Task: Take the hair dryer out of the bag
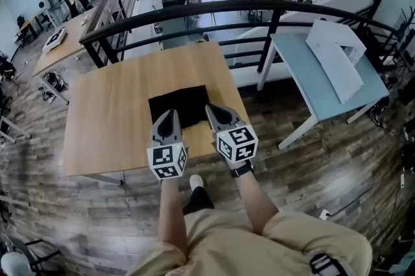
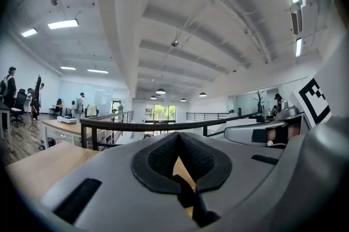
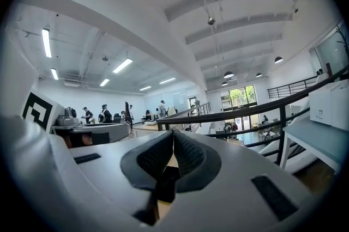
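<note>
A flat black bag (image 1: 181, 104) lies on the wooden table (image 1: 110, 119), near its front edge. No hair dryer shows in any view. My left gripper (image 1: 170, 114) hovers over the bag's front left corner, shut with nothing between its pads. My right gripper (image 1: 213, 109) is at the bag's front right corner, also shut and empty. In the left gripper view the left gripper (image 2: 177, 135) points level over the table toward the railing, pads together. The right gripper view shows the right gripper (image 3: 172, 132) the same way, with a sliver of the black bag (image 3: 166, 177) below its pads.
A black railing (image 1: 214, 8) runs behind the table, with a drop to a lower floor beyond. A light blue table (image 1: 318, 80) bearing a white box (image 1: 337, 51) stands at the right. Another wooden table (image 1: 61, 48) and several people are far off at the left.
</note>
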`<state>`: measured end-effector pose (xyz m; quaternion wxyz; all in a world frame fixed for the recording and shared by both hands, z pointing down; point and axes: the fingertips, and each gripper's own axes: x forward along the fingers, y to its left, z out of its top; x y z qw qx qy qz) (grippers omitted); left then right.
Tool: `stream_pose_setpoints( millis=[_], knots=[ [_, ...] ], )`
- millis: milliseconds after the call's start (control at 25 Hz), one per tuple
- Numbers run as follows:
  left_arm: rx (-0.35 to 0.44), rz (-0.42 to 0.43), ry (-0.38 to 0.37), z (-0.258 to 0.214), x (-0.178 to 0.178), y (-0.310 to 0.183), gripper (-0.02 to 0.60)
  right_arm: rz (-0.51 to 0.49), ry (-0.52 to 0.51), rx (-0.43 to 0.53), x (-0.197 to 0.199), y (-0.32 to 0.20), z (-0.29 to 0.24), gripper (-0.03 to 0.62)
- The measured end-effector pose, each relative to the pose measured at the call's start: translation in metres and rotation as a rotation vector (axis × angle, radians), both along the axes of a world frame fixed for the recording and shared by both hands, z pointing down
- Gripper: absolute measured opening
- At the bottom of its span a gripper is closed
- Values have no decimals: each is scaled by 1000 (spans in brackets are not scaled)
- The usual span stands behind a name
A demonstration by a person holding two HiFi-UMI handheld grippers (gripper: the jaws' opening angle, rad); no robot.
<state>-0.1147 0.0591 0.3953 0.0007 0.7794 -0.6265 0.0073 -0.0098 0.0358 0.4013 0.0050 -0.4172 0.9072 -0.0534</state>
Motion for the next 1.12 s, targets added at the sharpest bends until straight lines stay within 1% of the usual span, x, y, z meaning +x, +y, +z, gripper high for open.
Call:
stream_pose_setpoints(
  millis=[200, 360, 480, 600, 720, 920, 1120],
  knots=[
    [7, 33, 5, -11, -55, -86, 11, -24, 16, 9, -65, -89, -13, 15],
    [-10, 63, 1, -9, -81, -142, 11, -47, 42, 21, -101, -140, -15, 15],
    [-24, 93, -1, -4, -92, -181, 11, -42, 55, 12, -116, -179, -12, 15],
    [-38, 130, -10, 1, -95, -208, 11, -31, 57, 1, -123, -206, -8, 15],
    [-46, 155, -1, 7, -96, -229, 11, -42, 69, 7, -126, -221, -4, 15],
    [-87, 186, -25, 25, -83, -257, 11, -39, 80, -25, -110, -254, 13, 15],
    [-135, 206, -47, 38, -69, -281, 12, -70, 98, -47, -96, -280, 27, 15]
  ],
)
